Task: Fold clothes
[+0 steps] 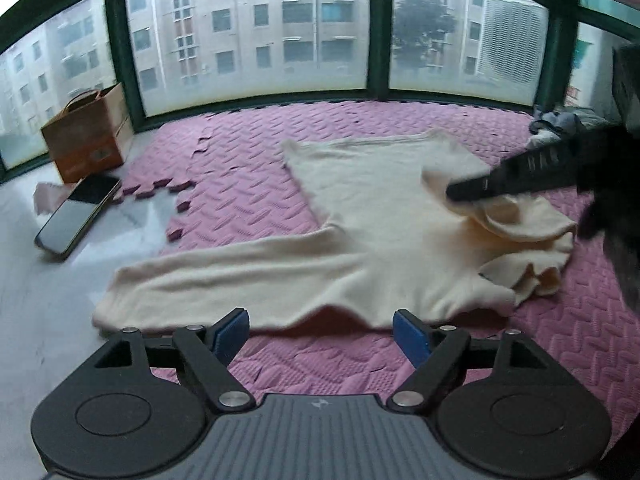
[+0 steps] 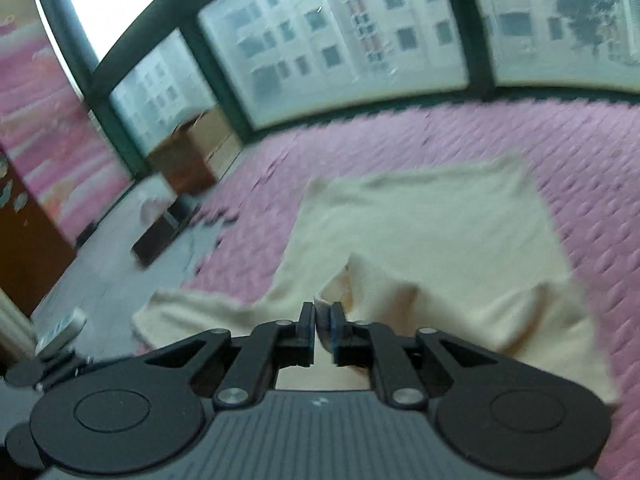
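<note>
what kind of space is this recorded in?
Probably a home, likely an enclosed balcony or sunroom in an apartment block. Wraparound windows face residential towers, pink foam puzzle mats cover a tiled floor, and a cream sweater lies spread on them. A cardboard box sits in the corner.

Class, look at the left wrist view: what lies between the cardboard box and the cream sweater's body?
Pink foam mat fills most of that stretch, past a strip of bare floor beside the cardboard box; then the cream sweater.

My pads (image 1: pixel 408 334) are blue on black arms; the sweater (image 1: pixel 380 220) before me is plain cream, the foam mat (image 1: pixel 248 184) pink with an embossed weave, the box (image 1: pixel 86 136) brown, the floor (image 1: pixel 36 340) grey
</note>
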A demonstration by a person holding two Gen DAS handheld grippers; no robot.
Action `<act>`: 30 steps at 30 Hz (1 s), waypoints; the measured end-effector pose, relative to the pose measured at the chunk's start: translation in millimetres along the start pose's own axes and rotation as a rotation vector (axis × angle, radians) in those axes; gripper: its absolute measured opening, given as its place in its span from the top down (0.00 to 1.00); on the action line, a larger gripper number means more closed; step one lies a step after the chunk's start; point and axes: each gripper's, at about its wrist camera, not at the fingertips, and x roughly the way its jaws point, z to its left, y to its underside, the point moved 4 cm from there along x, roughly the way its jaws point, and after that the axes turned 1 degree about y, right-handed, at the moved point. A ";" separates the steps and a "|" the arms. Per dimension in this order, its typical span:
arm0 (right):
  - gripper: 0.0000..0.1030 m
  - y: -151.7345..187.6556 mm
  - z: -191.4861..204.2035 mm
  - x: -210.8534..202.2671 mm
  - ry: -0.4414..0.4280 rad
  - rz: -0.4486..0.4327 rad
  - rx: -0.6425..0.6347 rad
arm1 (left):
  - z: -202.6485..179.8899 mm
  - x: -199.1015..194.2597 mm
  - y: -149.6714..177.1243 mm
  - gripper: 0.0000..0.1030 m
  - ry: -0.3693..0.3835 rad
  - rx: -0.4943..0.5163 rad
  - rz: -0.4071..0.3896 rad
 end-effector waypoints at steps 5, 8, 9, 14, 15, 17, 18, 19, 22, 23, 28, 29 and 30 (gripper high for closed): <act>0.86 14.5 1.0 -16.2 -0.032 0.008 -0.077 | 9.6 0.3 2.0 0.19 -0.031 -0.027 0.005; 0.86 11.2 -18.9 -37.3 0.020 -0.009 -0.098 | 20.5 5.3 -1.6 0.19 -0.059 -0.059 0.011; 0.86 9.8 -30.3 -43.2 0.061 -0.013 -0.109 | 24.3 6.9 -2.7 0.19 -0.070 -0.067 0.012; 0.86 10.5 -83.8 -60.1 0.207 -0.019 -0.079 | 43.4 15.3 -7.8 0.19 -0.131 -0.102 0.025; 0.86 11.3 -96.7 -61.9 0.230 -0.018 -0.058 | 47.6 16.7 -8.0 0.19 -0.145 -0.109 0.029; 0.86 14.2 -114.6 -62.3 0.263 -0.011 -0.033 | 57.4 20.1 -7.9 0.19 -0.175 -0.135 0.041; 0.86 16.1 -120.1 -60.4 0.268 -0.006 -0.022 | 62.4 21.6 -7.5 0.19 -0.185 -0.153 0.047; 0.86 18.1 -125.6 -58.6 0.274 -0.001 -0.011 | 67.5 23.0 -7.2 0.19 -0.194 -0.172 0.052; 0.86 24.8 -134.1 -47.2 0.270 0.034 -0.005 | 80.8 26.0 -5.7 0.19 -0.230 -0.213 0.067; 0.86 26.1 -133.0 -44.8 0.270 0.043 -0.012 | 84.3 26.3 -5.2 0.19 -0.242 -0.220 0.070; 0.85 16.4 -126.8 -45.5 0.275 0.017 -0.044 | 95.7 24.9 -3.4 0.19 -0.262 -0.246 0.076; 0.85 13.0 -125.7 -45.7 0.279 0.008 -0.048 | 96.9 24.9 -3.0 0.19 -0.266 -0.246 0.079; 0.85 9.0 -124.4 -45.1 0.286 -0.002 -0.057 | 98.2 25.0 -2.6 0.19 -0.271 -0.247 0.081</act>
